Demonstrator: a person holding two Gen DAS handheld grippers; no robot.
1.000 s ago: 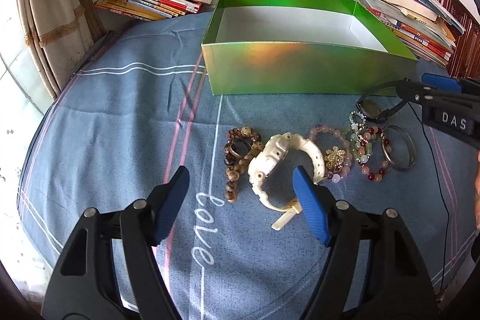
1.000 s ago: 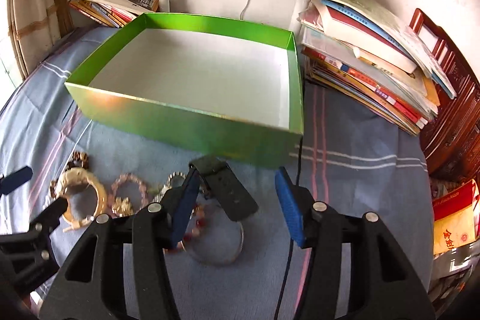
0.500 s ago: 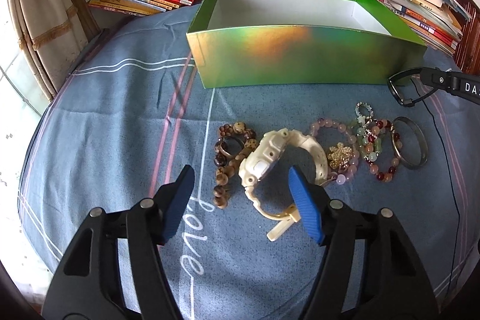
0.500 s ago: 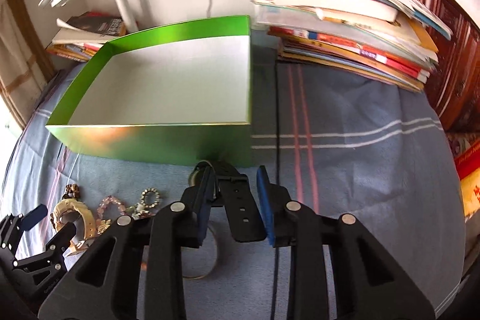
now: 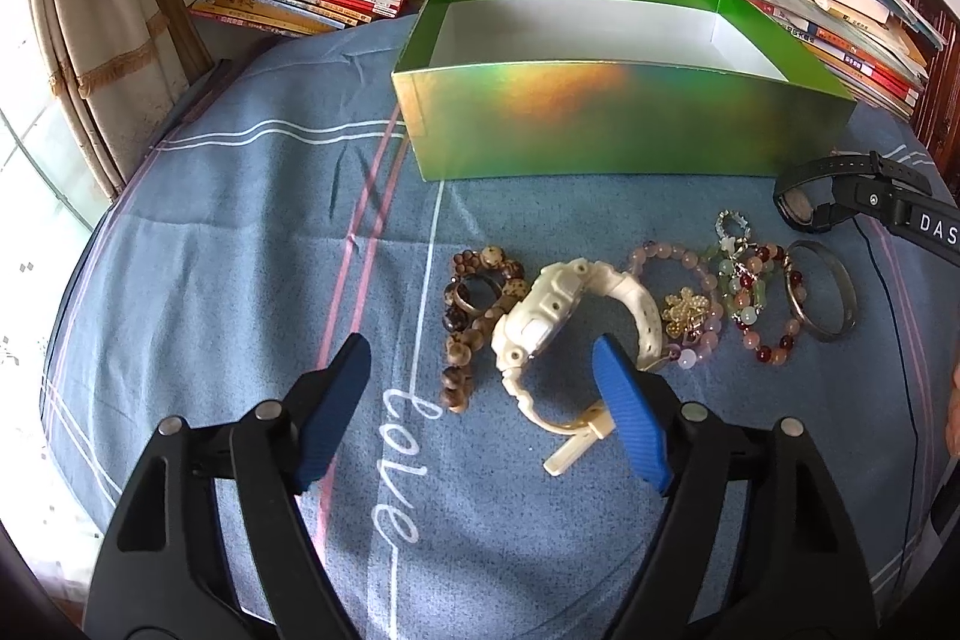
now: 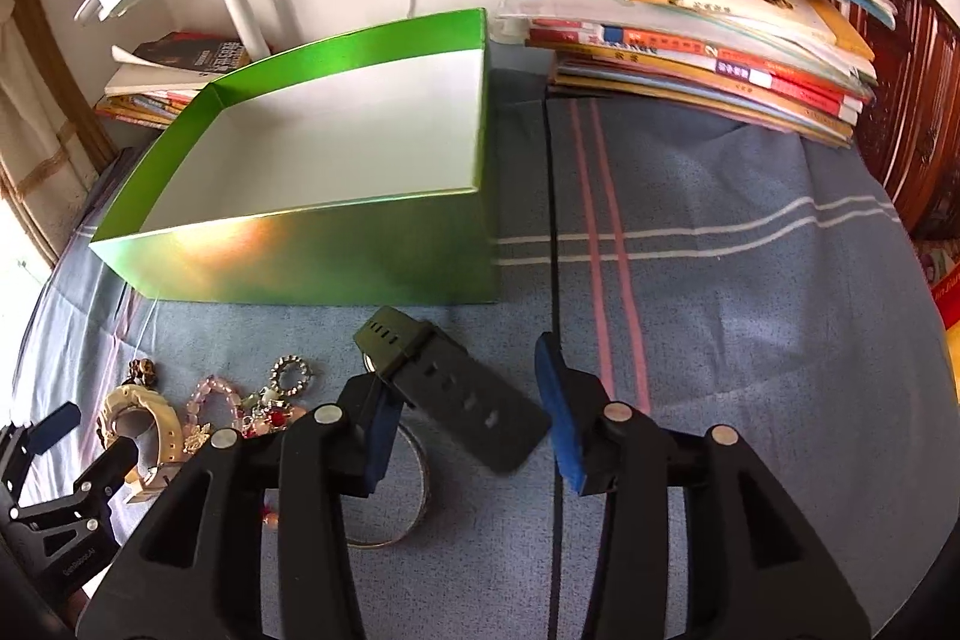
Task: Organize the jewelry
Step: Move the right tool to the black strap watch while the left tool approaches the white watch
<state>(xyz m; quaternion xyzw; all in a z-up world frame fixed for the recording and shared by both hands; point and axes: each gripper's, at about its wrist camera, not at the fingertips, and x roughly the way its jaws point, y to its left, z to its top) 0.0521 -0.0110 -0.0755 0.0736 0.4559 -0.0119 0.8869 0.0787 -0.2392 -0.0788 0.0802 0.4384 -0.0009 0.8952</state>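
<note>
A glossy green box (image 5: 624, 124) with a plain white inside stands at the far side of a blue striped cloth (image 5: 240, 232). Near it lies a row of jewelry: a brown wooden bead bracelet (image 5: 465, 322) at the left, then a chunky cream plastic watch (image 5: 540, 322), a pink bead bracelet (image 5: 678, 304), a mixed glass bead bracelet (image 5: 756, 304) and a smooth metal bangle (image 5: 822, 289) at the right. The left gripper (image 5: 480, 400) hangs released above the cream watch, its jaws having just spread. The right gripper (image 6: 462, 412) has just been widening; the black rubber watch (image 6: 444, 388), perforated strap outward, touches its left pad only.
</note>
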